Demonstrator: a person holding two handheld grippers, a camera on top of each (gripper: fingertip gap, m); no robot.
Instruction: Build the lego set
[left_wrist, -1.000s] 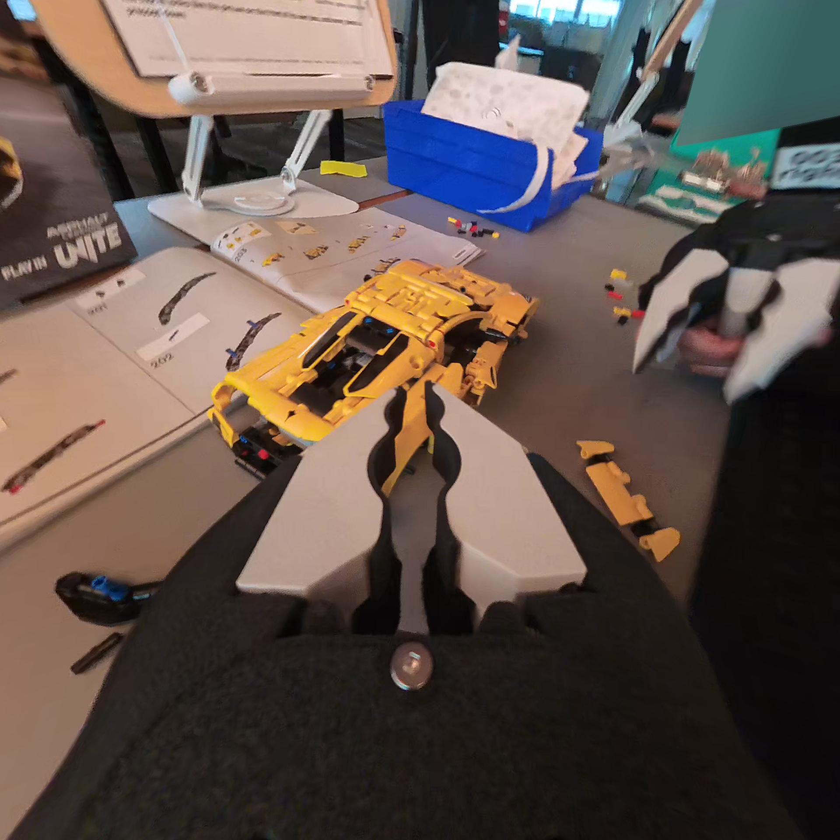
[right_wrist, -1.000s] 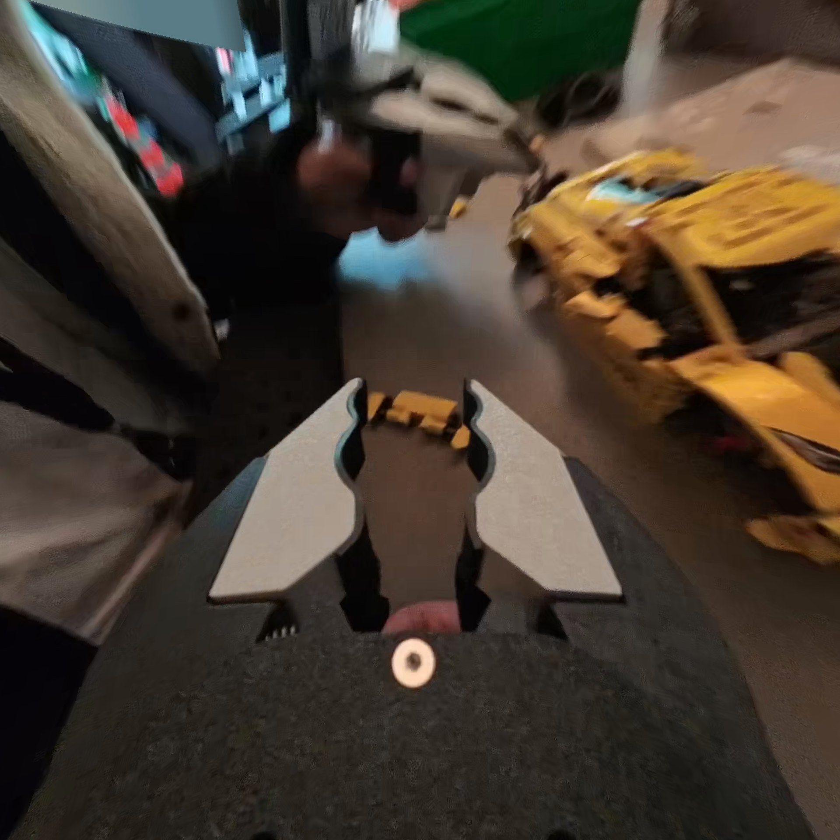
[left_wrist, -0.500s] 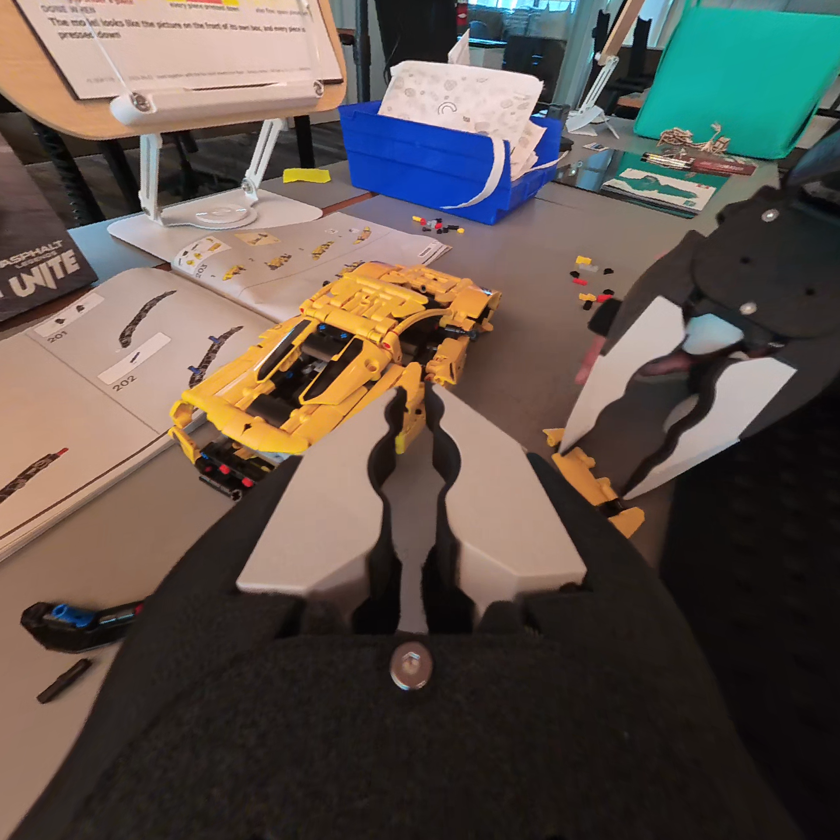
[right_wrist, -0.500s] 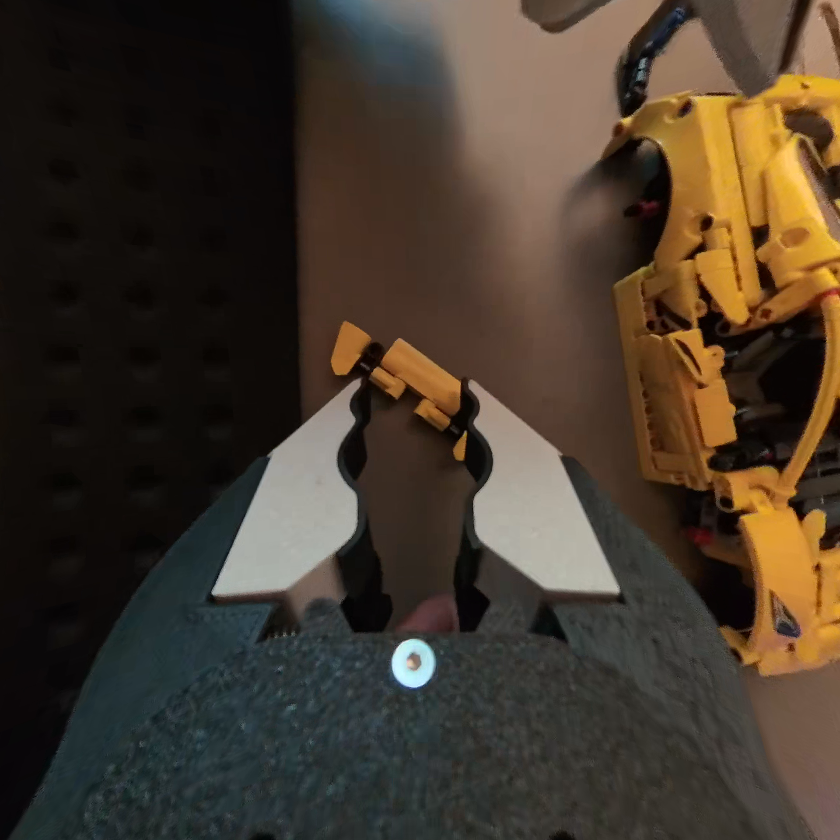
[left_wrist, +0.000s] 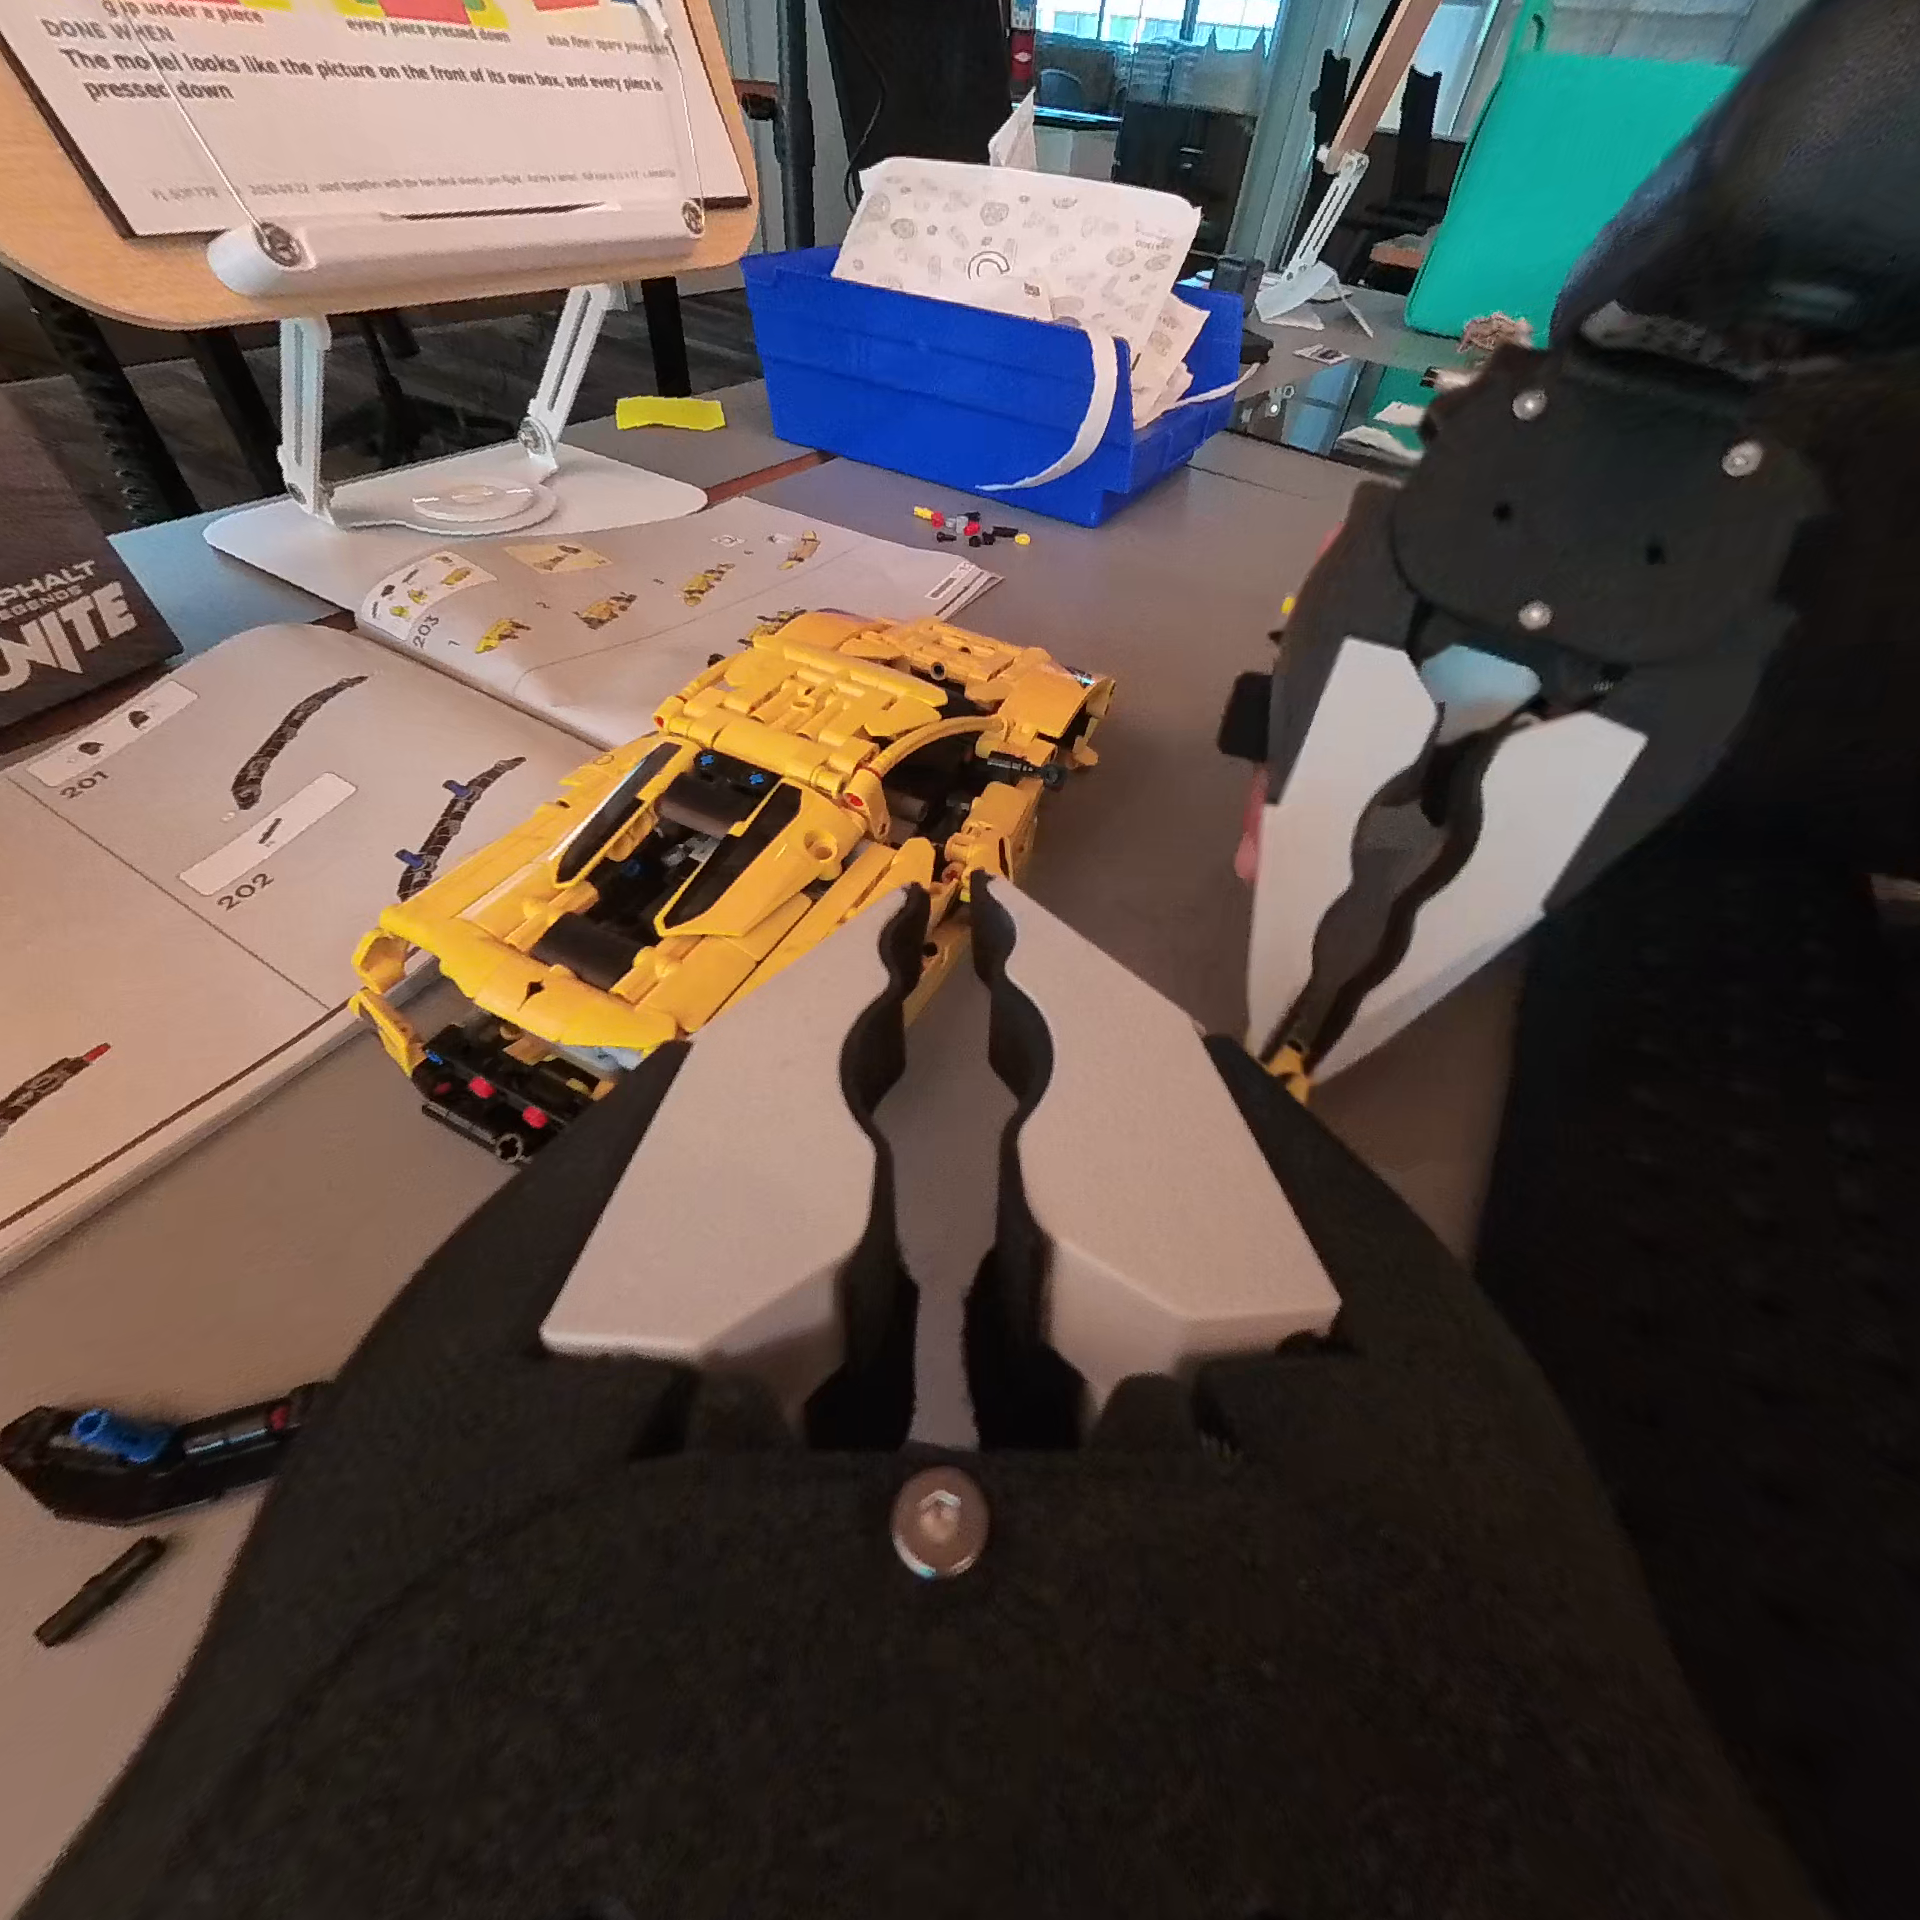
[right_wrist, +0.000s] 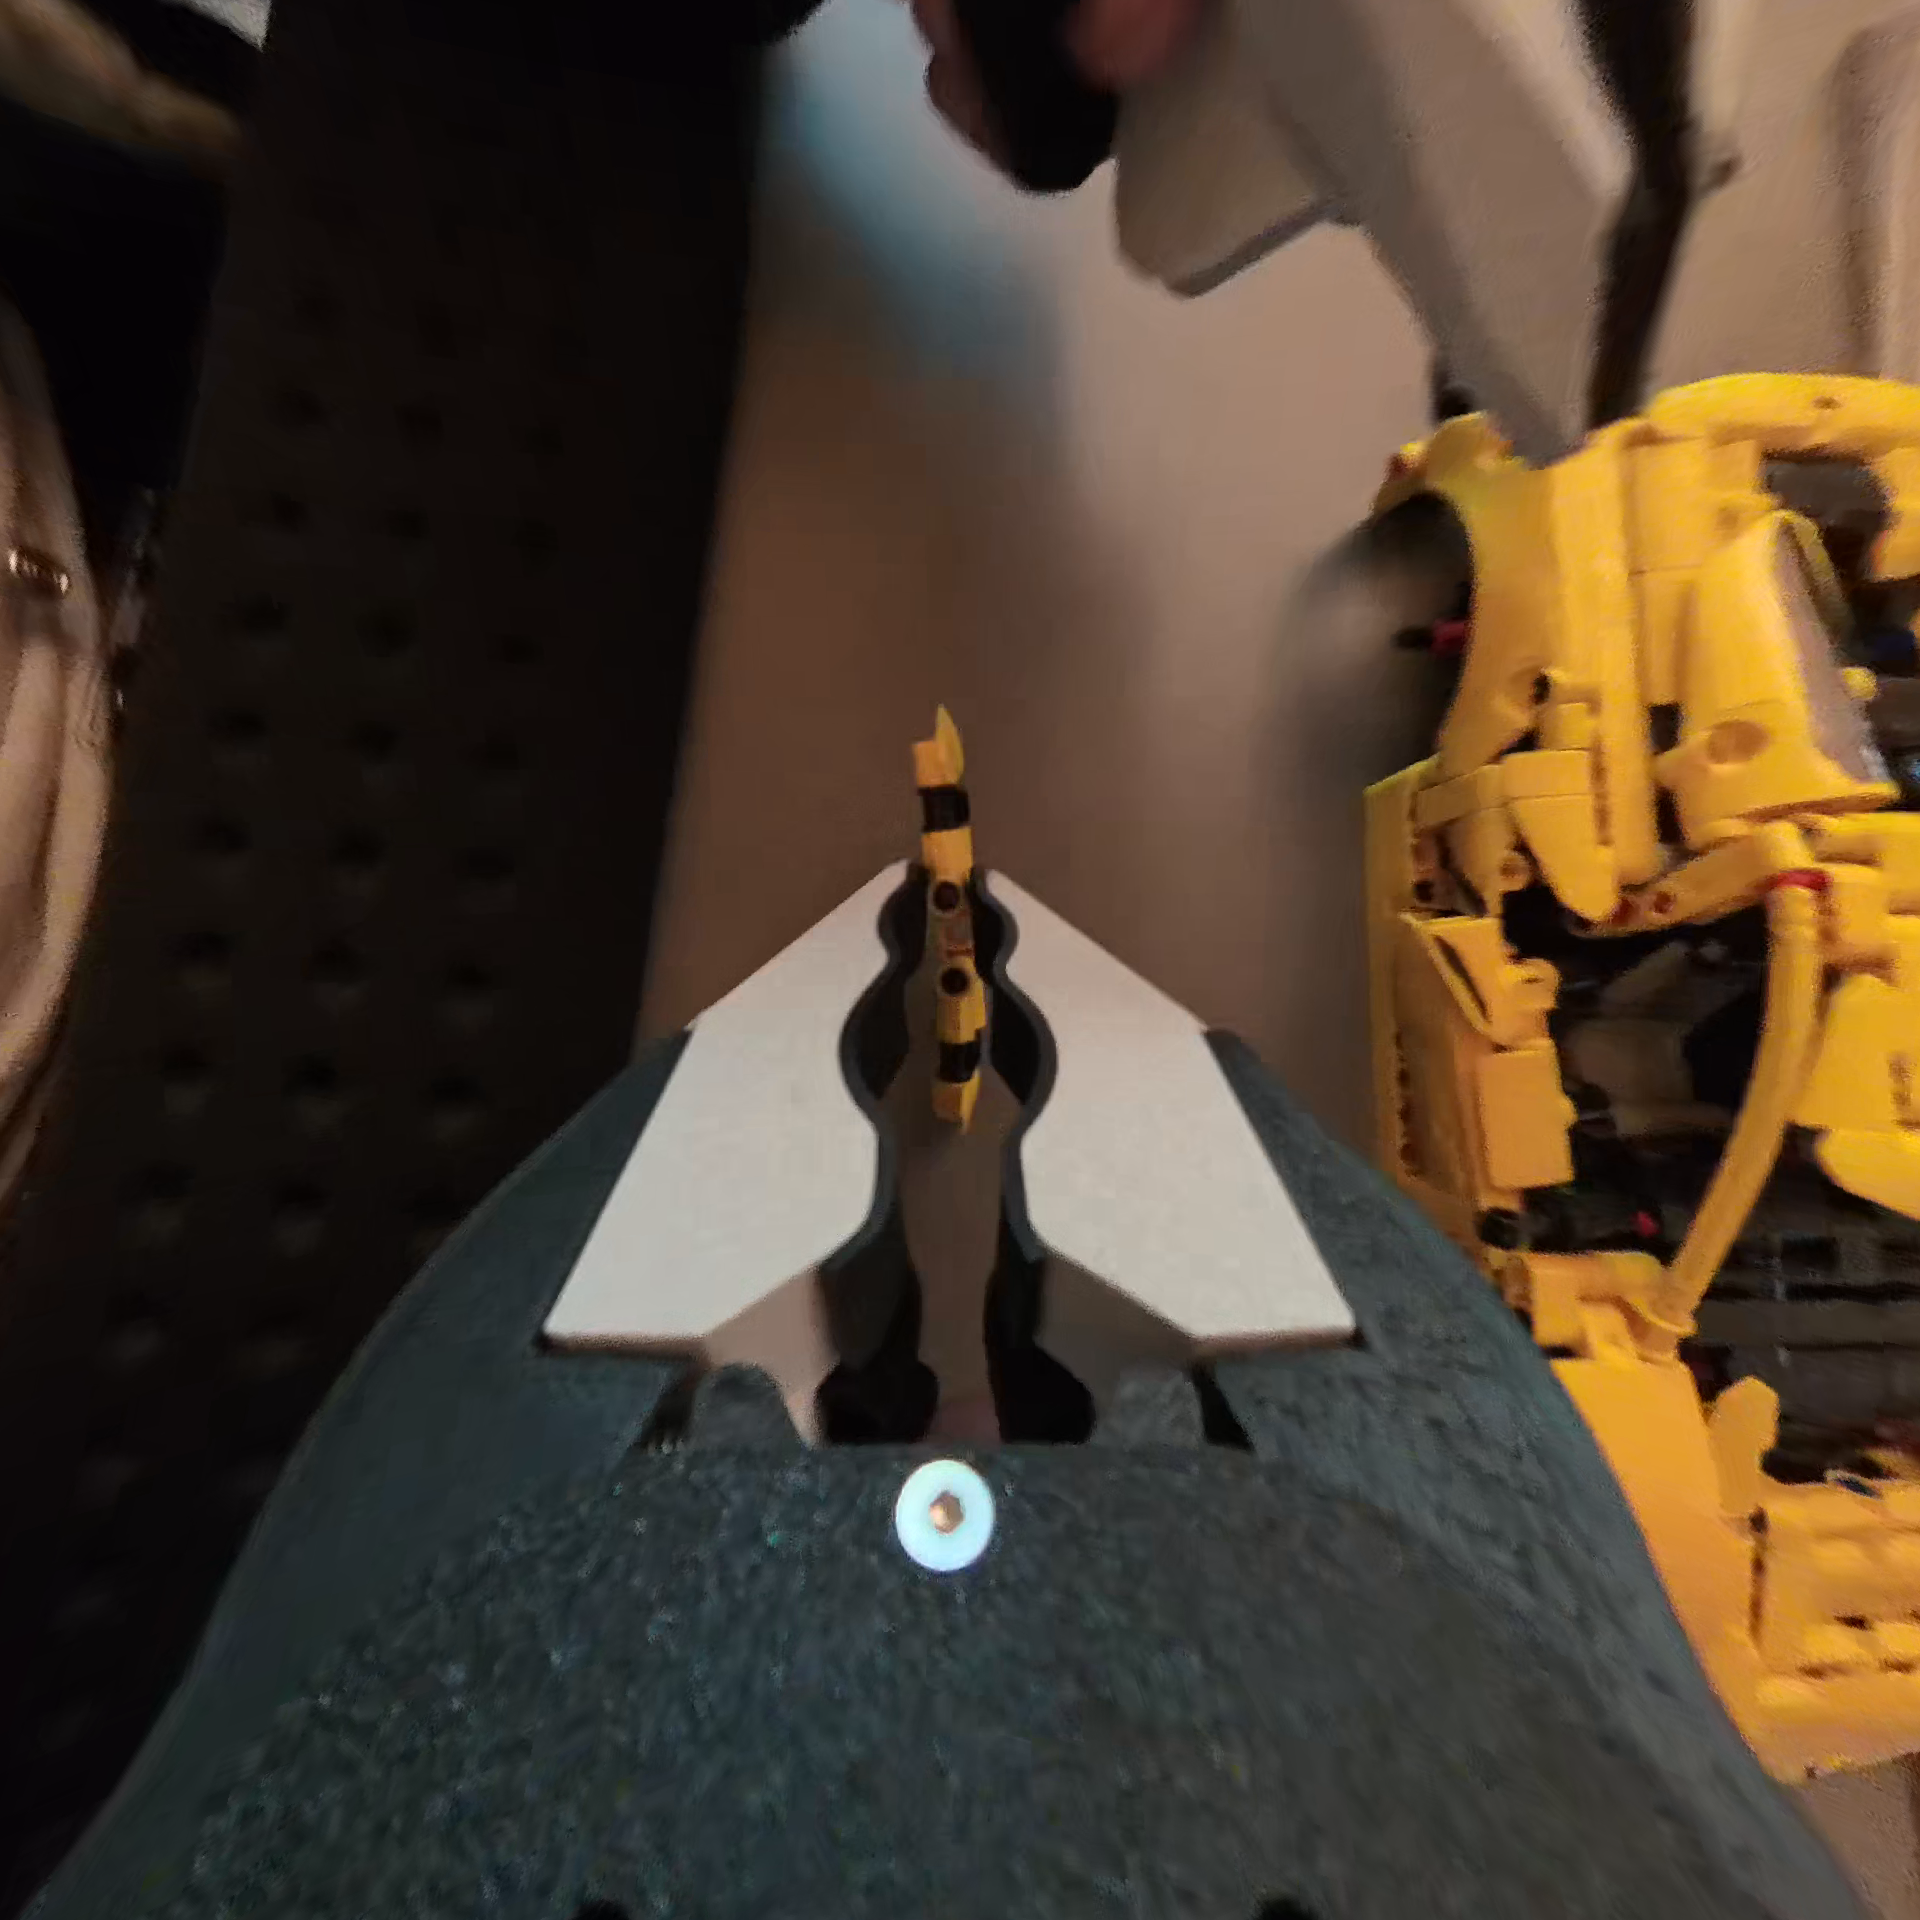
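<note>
The yellow lego car (left_wrist: 748, 831) stands on the grey table; it also shows at the right of the right wrist view (right_wrist: 1621, 935). My left gripper (left_wrist: 948, 896) is at the car's near side, its jaws almost together with a thin yellow part of the car between the tips. My right gripper (right_wrist: 945, 883) is shut on a small yellow and black sub-assembly (right_wrist: 951, 935), held edge-on and sticking out past the tips. In the left wrist view the right gripper (left_wrist: 1299, 1049) points down at the table to the right of the car.
Open instruction booklets (left_wrist: 156, 935) lie left of and behind the car. A blue bin (left_wrist: 935, 384) with papers and a sheet stand (left_wrist: 416, 156) are at the back. Small loose pieces (left_wrist: 971, 525), a black part (left_wrist: 125, 1444) and a black pin (left_wrist: 99, 1590) lie about. A black perforated mat (left_wrist: 1714, 1351) is at the right. The grippers' ends are close to 11 centimeters from one another.
My right gripper came down over the small yellow sub-assembly on the table and closed on it; it now sits edge-on between the fingers. My left gripper stayed at the car.
</note>
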